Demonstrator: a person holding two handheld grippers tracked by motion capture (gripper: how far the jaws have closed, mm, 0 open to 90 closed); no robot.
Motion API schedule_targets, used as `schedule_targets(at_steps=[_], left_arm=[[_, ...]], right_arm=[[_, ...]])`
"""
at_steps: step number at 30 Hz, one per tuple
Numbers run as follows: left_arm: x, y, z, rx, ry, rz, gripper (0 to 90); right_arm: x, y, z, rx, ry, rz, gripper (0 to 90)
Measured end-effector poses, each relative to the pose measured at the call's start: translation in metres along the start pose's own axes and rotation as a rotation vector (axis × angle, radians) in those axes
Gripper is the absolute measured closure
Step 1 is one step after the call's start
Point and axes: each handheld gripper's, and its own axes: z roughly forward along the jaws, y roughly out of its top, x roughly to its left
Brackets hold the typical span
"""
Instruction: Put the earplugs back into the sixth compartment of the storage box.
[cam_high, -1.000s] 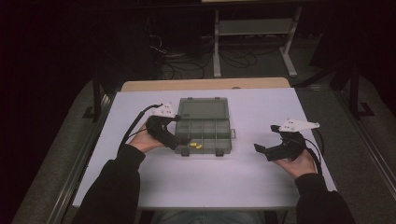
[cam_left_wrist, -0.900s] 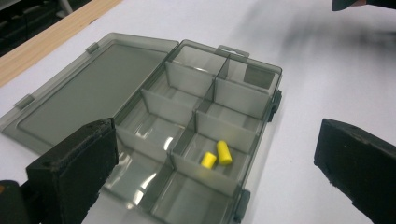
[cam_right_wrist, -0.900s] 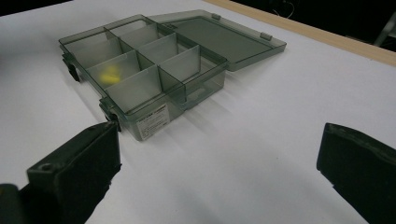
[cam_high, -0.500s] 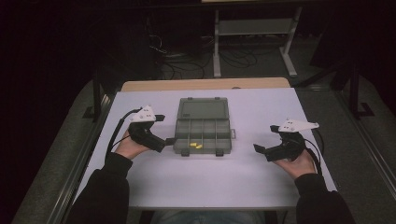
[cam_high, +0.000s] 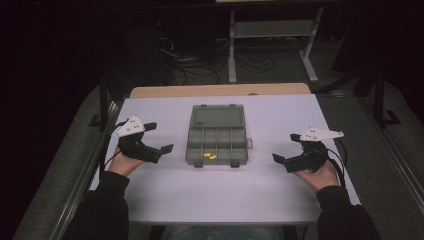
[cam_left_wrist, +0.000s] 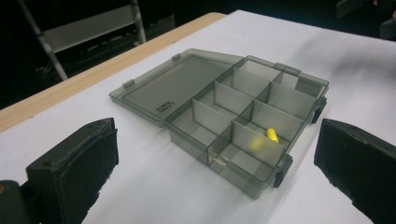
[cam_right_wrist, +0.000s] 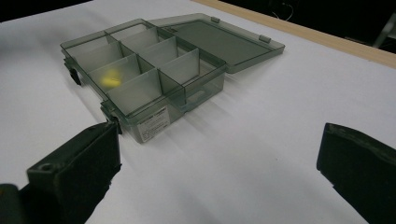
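A smoky-grey compartment box (cam_high: 218, 141) lies at the table's middle, its lid (cam_high: 217, 117) folded flat on the far side. Two small yellow pieces (cam_high: 210, 156) rest in a near-row compartment. My left gripper (cam_high: 160, 137) is open a little left of the box, with nothing between its fingers. My right gripper (cam_high: 286, 148) is open farther off to the box's right, also holding nothing. The left gripper view shows the box (cam_left_wrist: 243, 116) and a yellow piece (cam_left_wrist: 271, 135) ahead between the wide-apart jaws. In the right gripper view the box (cam_right_wrist: 149, 74) is ahead to the left.
The white table top (cam_high: 280, 195) ends in a wooden strip (cam_high: 220, 90) at the far edge. Beyond it, on the dark floor, stand a metal shelf frame (cam_high: 272, 30) and loose cables (cam_high: 200, 65). Both forearms come in from the near edge.
My left gripper has drawn back leftward from the box's left edge, staying open. The right gripper has barely moved. The box is where it was.
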Motion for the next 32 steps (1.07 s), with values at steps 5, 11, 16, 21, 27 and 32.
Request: schedule_targets(at_steps=[5,11,16,21,27,32], left_arm=[[0.002,-0.008,-0.005,0.008,0.029,-0.008,0.0],[0.006,-0.017,-0.016,-0.019,0.059,-0.035,0.0],[0.008,-0.026,-0.026,-0.034,0.087,-0.057,0.0],[0.010,-0.032,-0.036,-0.054,0.125,-0.070,0.0],[0.012,-0.041,-0.049,-0.094,0.168,-0.098,0.0],[0.014,-0.043,-0.051,-0.104,0.164,-0.112,0.0]], right_arm=[[0.000,0.000,0.000,0.004,-0.001,0.000,0.0],[0.000,0.000,0.000,0.003,-0.002,0.002,0.0],[0.000,-0.001,-0.002,0.001,-0.005,0.006,0.0],[0.001,-0.002,-0.005,-0.005,-0.007,0.012,0.0],[0.001,-0.003,-0.009,-0.021,-0.013,0.023,0.0],[0.001,-0.003,-0.011,-0.024,-0.016,0.024,0.0]])
